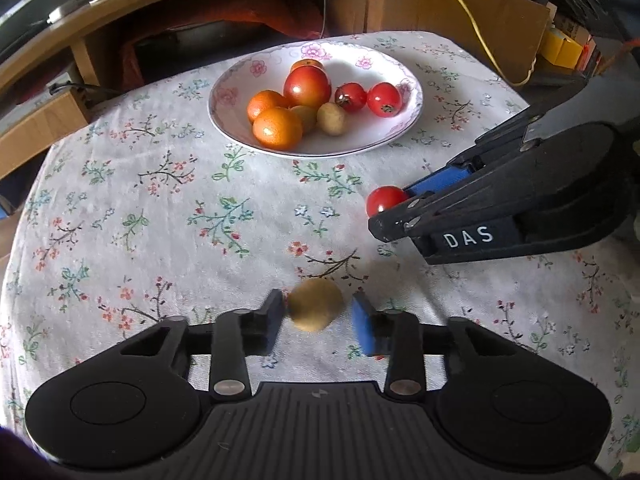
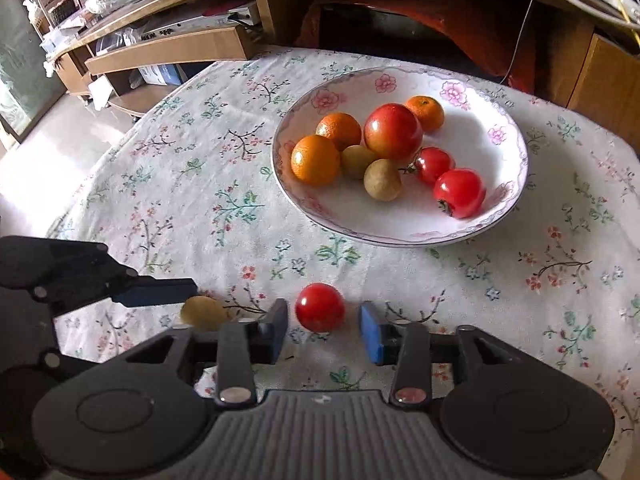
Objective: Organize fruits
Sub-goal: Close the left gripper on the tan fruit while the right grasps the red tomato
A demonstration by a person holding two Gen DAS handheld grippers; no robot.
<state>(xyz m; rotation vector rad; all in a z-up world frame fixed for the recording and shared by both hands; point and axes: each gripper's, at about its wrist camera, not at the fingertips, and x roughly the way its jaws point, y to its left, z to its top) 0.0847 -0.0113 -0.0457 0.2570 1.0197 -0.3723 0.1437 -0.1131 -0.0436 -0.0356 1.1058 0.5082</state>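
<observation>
A small yellow-brown fruit [image 1: 316, 306], blurred, lies between the fingers of my left gripper [image 1: 318, 312]. It sits against the left pad, and a gap shows at the blue right pad [image 1: 362, 320]. A red cherry tomato [image 2: 320, 307] sits between the pads of my right gripper [image 2: 323, 318], with cloth visible on both sides, so neither gripper presses its fruit. From the left wrist view the tomato [image 1: 385, 200] is at the very fingertips of the right gripper [image 1: 394, 208]. The white flowered bowl [image 2: 480, 128] holds oranges, a large red fruit, two tomatoes and two yellow-brown fruits.
The round table wears a flowered cloth [image 1: 160, 220] and both grippers hover close together near its front. Behind the bowl [image 1: 214, 100] stand wooden shelves [image 2: 168, 46], a cardboard box [image 1: 460, 16] and hanging cables.
</observation>
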